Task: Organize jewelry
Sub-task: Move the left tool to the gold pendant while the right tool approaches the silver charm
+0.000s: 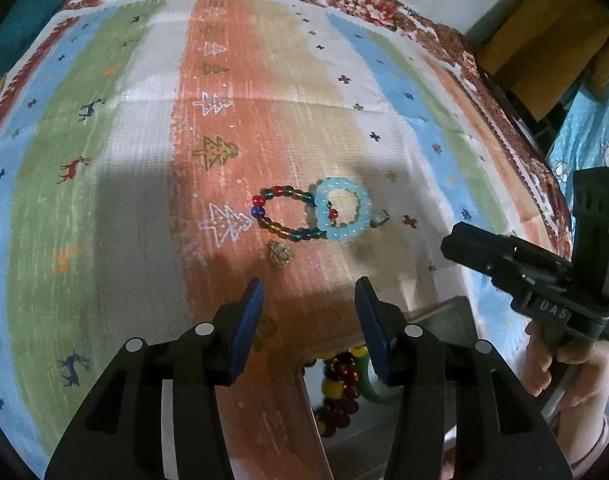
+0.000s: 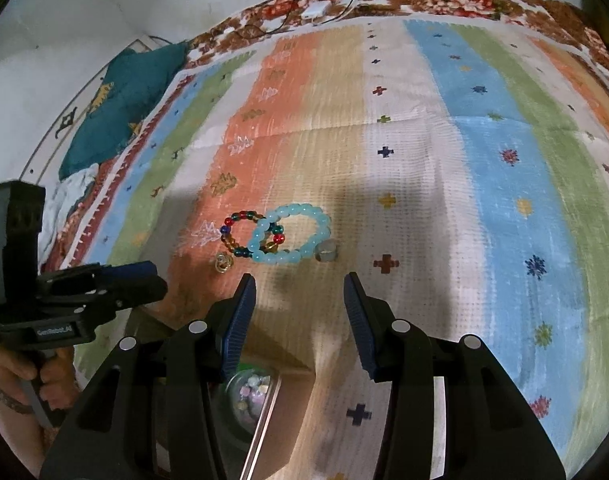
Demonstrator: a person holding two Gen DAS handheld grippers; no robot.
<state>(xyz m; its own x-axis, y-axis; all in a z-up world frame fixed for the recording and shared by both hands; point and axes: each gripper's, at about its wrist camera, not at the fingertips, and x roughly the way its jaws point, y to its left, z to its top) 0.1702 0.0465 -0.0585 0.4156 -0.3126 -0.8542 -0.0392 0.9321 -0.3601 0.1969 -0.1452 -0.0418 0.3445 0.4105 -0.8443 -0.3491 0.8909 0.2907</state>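
Blue-padded fingers of the left tool (image 1: 308, 294) are sitting right at the bottom of its own view, jaws parted about halfway with nothing between them. Same deal with the right tool (image 2: 299, 290): partly spread, holding nothing, hanging over the striped blanket (image 2: 484, 168) with the little trees and crosses printed on it.

Just past both sets of tips, the jewelry is lying out on the orange and tan stripes. A light blue bead bracelet (image 1: 341, 210) is overlapping a multicolour bead bracelet (image 1: 282, 213) with red, green, amber and blue beads, so the two rings are crossing each other. A small gold-coloured piece (image 1: 280, 255) is sitting just beside the multicolour one, on the near side, but it's too small to say what it is. A little grey-silver piece (image 1: 380, 219), maybe a ring, is lying right against the far edge of the blue bracelet.

Tucked under the left tool, a box (image 1: 444, 312) is showing dark red and yellow beads (image 1: 340, 384) inside, plus something green. From the right view, a clear round container of pale beads (image 2: 250, 390) is peeking out near the box edge.

A hand (image 1: 544, 364) is gripping the right tool's handle on the far right side of the left view.
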